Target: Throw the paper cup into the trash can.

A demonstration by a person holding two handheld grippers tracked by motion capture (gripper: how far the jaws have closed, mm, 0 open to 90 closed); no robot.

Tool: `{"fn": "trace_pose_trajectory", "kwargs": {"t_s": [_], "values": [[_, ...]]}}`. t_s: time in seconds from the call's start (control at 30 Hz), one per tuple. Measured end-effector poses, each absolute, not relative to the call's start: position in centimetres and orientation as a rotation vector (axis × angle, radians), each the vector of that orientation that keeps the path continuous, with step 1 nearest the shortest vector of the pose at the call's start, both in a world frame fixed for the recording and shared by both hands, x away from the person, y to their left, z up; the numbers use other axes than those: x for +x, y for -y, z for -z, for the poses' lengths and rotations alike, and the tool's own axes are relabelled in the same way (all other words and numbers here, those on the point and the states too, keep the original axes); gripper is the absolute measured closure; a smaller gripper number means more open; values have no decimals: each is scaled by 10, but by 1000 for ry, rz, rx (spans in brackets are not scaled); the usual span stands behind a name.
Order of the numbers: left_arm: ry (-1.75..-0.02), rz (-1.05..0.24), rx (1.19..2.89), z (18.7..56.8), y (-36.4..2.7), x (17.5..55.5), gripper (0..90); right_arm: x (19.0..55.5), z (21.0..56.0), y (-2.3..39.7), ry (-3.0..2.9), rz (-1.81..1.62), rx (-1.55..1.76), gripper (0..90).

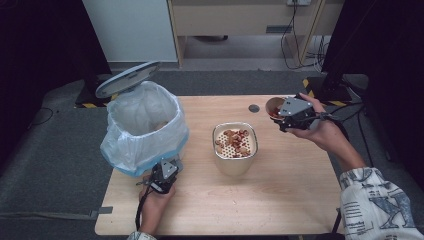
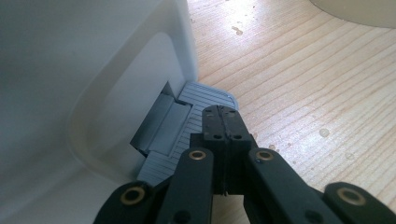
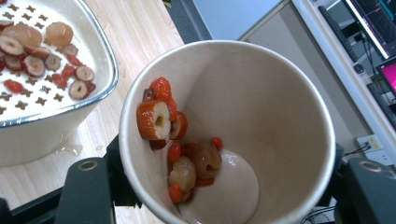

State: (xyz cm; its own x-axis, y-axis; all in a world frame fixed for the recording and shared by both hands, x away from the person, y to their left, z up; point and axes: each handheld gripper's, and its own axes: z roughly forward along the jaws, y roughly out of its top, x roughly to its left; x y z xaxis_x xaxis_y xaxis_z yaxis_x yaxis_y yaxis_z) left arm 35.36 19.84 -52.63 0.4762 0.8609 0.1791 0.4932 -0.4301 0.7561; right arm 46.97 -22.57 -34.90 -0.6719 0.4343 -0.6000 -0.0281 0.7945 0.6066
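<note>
The tan paper cup (image 3: pixel 233 135) at the upper right of the high view is tipped on its side in the right gripper (image 1: pixel 294 116), jaws clamped on its walls. Sticky red date slices and berries (image 3: pixel 161 114) cling inside; a jolt could drop them onto the wooden table (image 1: pixel 280 195) rather than into the perforated white strainer bowl (image 1: pixel 235 145). The left gripper (image 2: pixel 220 122), jaws shut on nothing, presses the grey ribbed pedal (image 2: pixel 205 95) of the white bin (image 1: pixel 145 127); slipping off would likely drop the lid (image 1: pixel 127 78).
</note>
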Motion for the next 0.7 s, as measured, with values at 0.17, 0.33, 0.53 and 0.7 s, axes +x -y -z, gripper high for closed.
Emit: {"fn": "trace_pose_trajectory", "kwargs": {"t_s": [0.17,0.33,0.53,0.7], "values": [[-1115,-747,2089,526,-199,354,894,470,353,235,-2209,-798,331,328],[-1113,-749,2093,526,-199,353,894,469,355,241,-2222,-837,361,329],[-1114,-749,2093,526,-199,353,894,470,354,246,-2237,-895,402,330],[-1114,-750,2093,526,-198,353,894,471,356,249,-2268,-924,427,330]]}}
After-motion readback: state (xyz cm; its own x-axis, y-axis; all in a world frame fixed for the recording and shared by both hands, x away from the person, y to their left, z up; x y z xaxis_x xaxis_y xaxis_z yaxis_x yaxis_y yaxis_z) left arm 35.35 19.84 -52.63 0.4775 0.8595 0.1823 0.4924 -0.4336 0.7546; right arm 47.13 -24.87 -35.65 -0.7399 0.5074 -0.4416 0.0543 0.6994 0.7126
